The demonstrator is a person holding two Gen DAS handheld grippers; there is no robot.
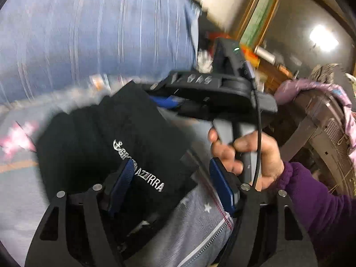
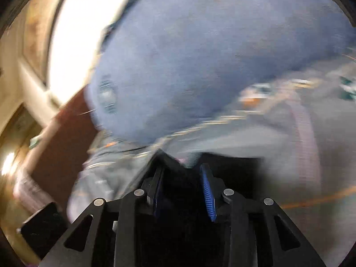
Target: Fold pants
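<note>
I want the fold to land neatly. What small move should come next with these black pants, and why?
Probably lower both grippers together onto the grey bedsheet. The black pants hang bunched in the air, with the left gripper wide open around them, the right gripper seeming closed on dark cloth, and motion blur everywhere.

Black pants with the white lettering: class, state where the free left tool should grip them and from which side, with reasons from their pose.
Grip the near edge of the black pants, just below the white lettering, coming straight from the near side. The right tool appears to hold the far edge already, and the near edge lies between the open fingers of the left tool, so probably only closing is needed.
</note>
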